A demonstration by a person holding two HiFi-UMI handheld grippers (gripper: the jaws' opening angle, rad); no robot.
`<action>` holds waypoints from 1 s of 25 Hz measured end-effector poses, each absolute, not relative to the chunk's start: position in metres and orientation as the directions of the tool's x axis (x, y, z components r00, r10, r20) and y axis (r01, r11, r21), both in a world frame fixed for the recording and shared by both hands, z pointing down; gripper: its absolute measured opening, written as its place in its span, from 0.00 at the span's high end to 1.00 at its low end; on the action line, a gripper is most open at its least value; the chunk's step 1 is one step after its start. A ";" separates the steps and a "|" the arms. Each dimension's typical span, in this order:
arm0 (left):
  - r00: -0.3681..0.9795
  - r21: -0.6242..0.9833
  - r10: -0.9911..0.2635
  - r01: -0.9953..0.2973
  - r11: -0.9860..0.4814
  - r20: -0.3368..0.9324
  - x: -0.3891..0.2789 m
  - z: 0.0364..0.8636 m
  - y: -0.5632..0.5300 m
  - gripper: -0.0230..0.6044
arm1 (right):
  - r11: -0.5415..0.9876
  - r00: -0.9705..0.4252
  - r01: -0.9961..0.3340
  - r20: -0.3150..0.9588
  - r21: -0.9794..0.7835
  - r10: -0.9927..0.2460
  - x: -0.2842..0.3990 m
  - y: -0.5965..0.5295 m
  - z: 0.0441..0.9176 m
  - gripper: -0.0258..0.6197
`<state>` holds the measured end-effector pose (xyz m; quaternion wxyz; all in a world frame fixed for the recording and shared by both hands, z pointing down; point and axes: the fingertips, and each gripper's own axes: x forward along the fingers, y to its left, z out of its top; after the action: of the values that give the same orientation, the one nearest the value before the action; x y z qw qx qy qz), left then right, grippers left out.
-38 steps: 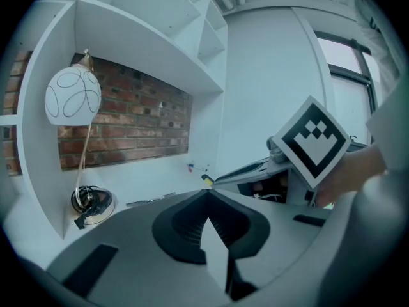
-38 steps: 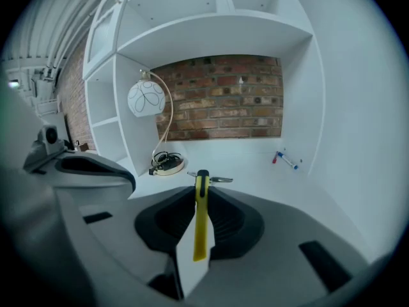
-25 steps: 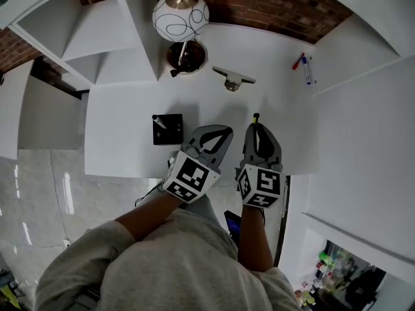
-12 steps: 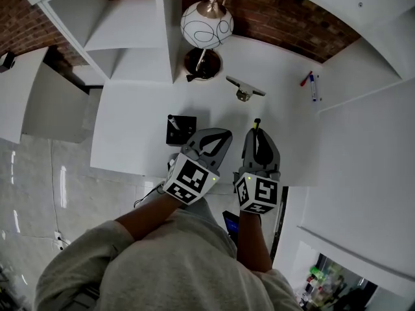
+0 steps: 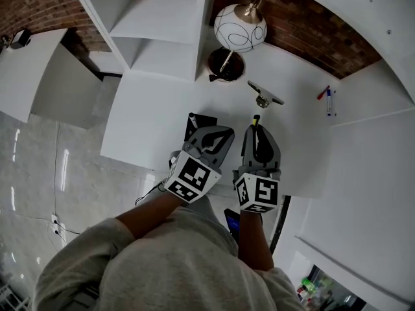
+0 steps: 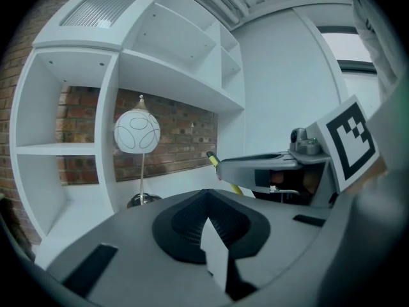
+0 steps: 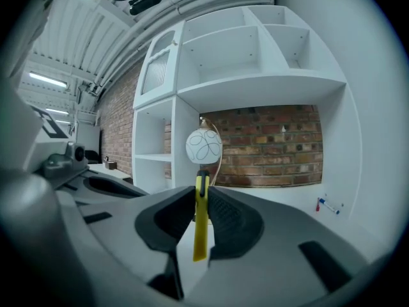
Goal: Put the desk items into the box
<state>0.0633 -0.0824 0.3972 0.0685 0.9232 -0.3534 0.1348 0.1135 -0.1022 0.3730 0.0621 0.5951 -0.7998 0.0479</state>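
Observation:
My right gripper (image 5: 257,128) is shut on a yellow pen (image 5: 256,119) with a black tip, held over the white desk (image 5: 149,128). In the right gripper view the yellow pen (image 7: 200,217) stands upright between the jaws. My left gripper (image 5: 219,133) hovers beside it, jaws closed on nothing. Its tip overlaps a small black box (image 5: 196,121), which is partly hidden. A red pen and a blue pen (image 5: 327,97) lie at the desk's far right. The left gripper view shows the right gripper (image 6: 268,166) and the pen (image 6: 219,166).
A globe lamp (image 5: 240,26) on a dark round base stands at the back of the desk. A grey metal desk item (image 5: 264,94) lies in front of it. White shelves (image 5: 162,24) rise at the back left, a white wall panel (image 5: 363,161) on the right. The desk's near edge is below the grippers.
The head view has swung, so the desk sits further right in the picture. My left gripper's tip now overlaps the black box. The right gripper keeps the yellow pen.

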 end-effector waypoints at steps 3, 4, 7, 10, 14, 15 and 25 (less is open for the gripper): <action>0.686 0.025 -0.665 -0.701 -0.712 0.296 0.046 0.397 -0.085 0.95 | 0.330 -0.328 -0.944 0.148 -0.008 -0.933 0.095 -0.106 0.374 0.85; 0.676 0.022 -0.674 -0.711 -0.703 0.296 0.040 0.397 -0.086 0.95 | 0.343 -0.341 -0.939 0.145 -0.010 -0.929 0.089 -0.107 0.374 0.85; 0.653 0.019 -0.695 -0.733 -0.680 0.301 0.024 0.399 -0.086 0.95 | 0.377 -0.375 -0.926 0.139 -0.011 -0.917 0.072 -0.109 0.375 0.85; 0.629 0.016 -0.716 -0.755 -0.656 0.304 0.009 0.400 -0.087 0.95 | 0.412 -0.410 -0.911 0.137 -0.016 -0.902 0.056 -0.110 0.376 0.85; 0.599 0.013 -0.738 -0.779 -0.627 0.310 -0.008 0.402 -0.086 0.95 | 0.461 -0.461 -0.887 0.127 -0.026 -0.878 0.036 -0.110 0.377 0.85; 0.594 0.013 -0.742 -0.783 -0.621 0.312 -0.012 0.402 -0.085 0.95 | 0.473 -0.472 -0.881 0.126 -0.027 -0.873 0.031 -0.110 0.378 0.85; 0.522 0.014 -0.782 -0.835 -0.551 0.340 -0.054 0.416 -0.077 0.95 | 0.548 -0.542 -0.836 0.170 -0.015 -0.823 -0.008 -0.115 0.412 0.85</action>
<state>-0.0538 -0.0773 0.4155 0.0877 0.8678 -0.4659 0.1487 -0.0076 -0.1154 0.4124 0.0714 0.4731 -0.8769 0.0471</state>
